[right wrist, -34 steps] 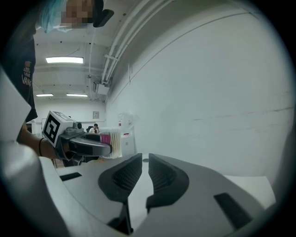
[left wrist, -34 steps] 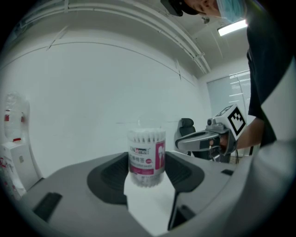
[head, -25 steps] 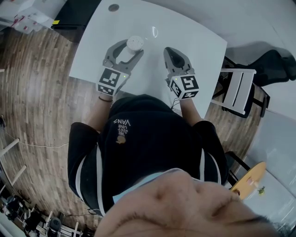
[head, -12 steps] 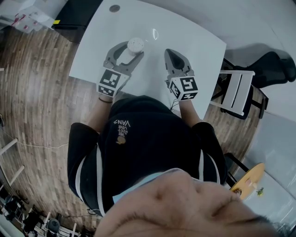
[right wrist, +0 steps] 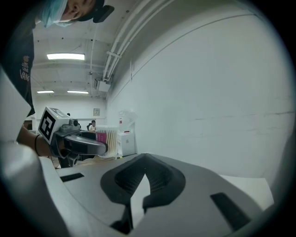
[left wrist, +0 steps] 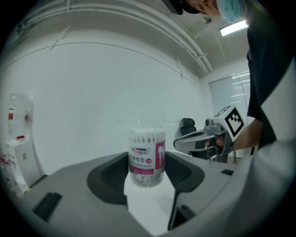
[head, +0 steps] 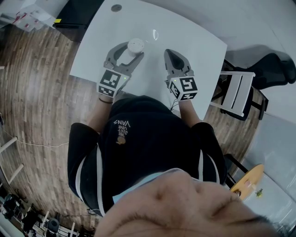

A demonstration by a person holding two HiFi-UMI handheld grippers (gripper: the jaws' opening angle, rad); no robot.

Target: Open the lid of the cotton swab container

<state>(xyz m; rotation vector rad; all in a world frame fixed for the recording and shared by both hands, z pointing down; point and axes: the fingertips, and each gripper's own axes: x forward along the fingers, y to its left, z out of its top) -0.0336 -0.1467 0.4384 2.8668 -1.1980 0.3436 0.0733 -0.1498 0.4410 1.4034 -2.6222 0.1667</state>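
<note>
The cotton swab container [left wrist: 146,157], a clear tub with a pink label and its lid on, stands upright on the white table [head: 185,37]. My left gripper [left wrist: 147,178] is shut on it, with a pad against each side. From above, the container [head: 134,45] sits at the tips of the left gripper [head: 132,50]. My right gripper [head: 170,52] rests on the table to the right of it, shut and empty. In the right gripper view the jaws [right wrist: 140,172] meet, and the container [right wrist: 107,141] and left gripper [right wrist: 78,144] show at the left.
A small clear object [head: 154,33] lies on the table beyond the two grippers, and a dark round spot [head: 116,8] marks the far left corner. A chair [head: 236,92] stands off the table's right side. The person's body is close to the near edge.
</note>
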